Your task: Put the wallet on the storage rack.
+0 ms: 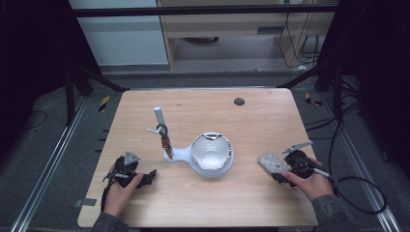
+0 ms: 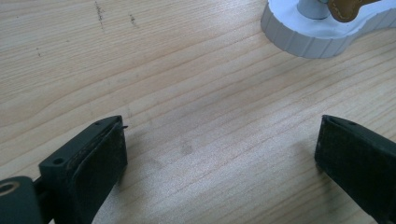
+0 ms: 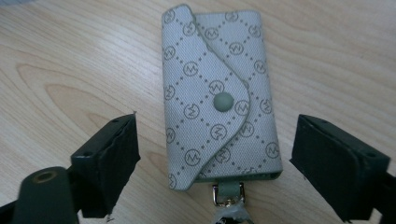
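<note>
I am holding my left gripper [image 1: 151, 177], a black two-jaw tool with a grey three-cornered plate on top, low at the near left, its jaws standing wide apart with nothing between them. My left hand [image 1: 121, 188] is wrapping its body from behind. My right hand [image 1: 312, 182] is gripping my black right gripper [image 3: 217, 161] at the near right, jaws pointing left and standing apart, pads pressing on nothing.

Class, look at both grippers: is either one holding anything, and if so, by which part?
Nothing is held. The key pouch lies between the right gripper's open jaws, untouched; the left gripper is open over bare table.
</note>
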The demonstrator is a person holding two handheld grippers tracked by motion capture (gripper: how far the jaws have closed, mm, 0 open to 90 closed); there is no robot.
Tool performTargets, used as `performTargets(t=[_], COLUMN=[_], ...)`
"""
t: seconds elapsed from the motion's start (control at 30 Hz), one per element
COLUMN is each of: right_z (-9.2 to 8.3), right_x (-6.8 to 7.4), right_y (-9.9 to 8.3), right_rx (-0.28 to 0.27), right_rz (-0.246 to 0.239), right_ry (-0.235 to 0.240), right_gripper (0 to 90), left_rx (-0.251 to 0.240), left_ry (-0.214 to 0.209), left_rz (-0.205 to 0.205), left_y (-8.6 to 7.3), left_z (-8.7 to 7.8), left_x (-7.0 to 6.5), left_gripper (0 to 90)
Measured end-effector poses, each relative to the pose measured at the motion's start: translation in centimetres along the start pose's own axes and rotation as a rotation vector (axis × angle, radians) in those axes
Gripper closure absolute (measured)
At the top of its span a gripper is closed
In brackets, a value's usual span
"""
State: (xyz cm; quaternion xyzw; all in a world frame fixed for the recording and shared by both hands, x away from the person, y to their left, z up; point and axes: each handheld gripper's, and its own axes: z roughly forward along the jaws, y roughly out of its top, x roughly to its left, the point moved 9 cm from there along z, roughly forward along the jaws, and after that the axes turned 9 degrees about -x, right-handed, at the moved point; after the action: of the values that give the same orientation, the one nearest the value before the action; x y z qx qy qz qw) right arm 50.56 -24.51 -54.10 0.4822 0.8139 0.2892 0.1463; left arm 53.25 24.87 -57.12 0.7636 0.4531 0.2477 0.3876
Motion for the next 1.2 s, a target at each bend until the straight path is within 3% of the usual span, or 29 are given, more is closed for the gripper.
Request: performTargets(t=[0.37, 0.8, 1.2], right_z=[0.8, 1.3, 1.4], right_x=[-0.3, -0.5, -0.5], right_y=[-0.8, -1.0, -1.0], right_rx=[0.125, 0.162, 0.172], right_rz=[-0.003, -0.031, -0.046], right_ry=[0.003, -0.005, -0.008], right_gripper=[16.6, 24.5, 25.6], left_rx=[0.001, 0.003, 0.001], left_ry=[-0.001, -0.004, -0.004], left_rz=[-0.002, 0.0, 0.002], left_y=[0.0, 0.0, 0.0], left_z=[0.0, 0.0, 0.0], left_x=[0.0, -0.1, -0.2], left_gripper=[1.3, 1.3, 1.2])
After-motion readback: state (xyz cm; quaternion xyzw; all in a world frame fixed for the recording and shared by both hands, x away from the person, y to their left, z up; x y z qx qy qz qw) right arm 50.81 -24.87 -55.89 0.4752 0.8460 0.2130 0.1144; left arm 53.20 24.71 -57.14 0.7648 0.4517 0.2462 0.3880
